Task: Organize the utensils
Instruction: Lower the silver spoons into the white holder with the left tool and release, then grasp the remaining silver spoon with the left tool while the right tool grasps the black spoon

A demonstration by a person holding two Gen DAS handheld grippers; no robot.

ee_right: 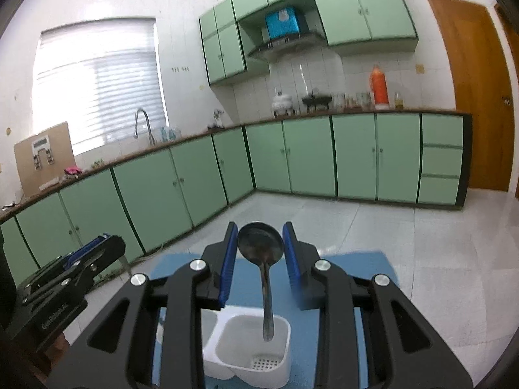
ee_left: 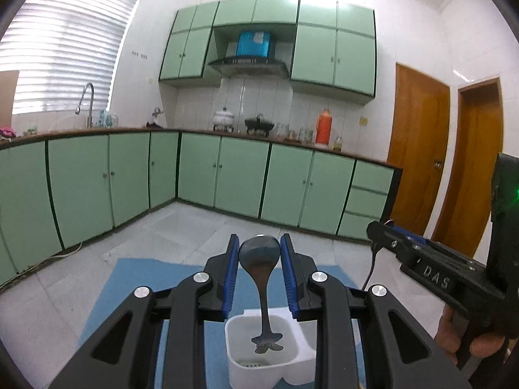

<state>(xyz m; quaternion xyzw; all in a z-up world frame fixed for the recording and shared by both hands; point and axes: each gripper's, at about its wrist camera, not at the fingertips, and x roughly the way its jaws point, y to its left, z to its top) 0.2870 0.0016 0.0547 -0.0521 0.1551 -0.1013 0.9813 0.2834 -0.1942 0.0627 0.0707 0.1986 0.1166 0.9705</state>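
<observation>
Green-cabinet kitchen, tiled floor, blue mat (ee_left: 136,278) with white caddy (ee_left: 241,361) set on it. Left gripper (ee_left: 259,249) pinched on bowl of dark spoon (ee_left: 261,278), flower-ended handle hung down over caddy's larger compartment; right gripper (ee_right: 258,236) likewise clamped on bowl of second spoon (ee_right: 264,278), plain handle dangled above same caddy, neither yet seated. Judged light, rigid, smooth metal, prone to swing or slip in pads; best held across bowl edges or at neck
</observation>
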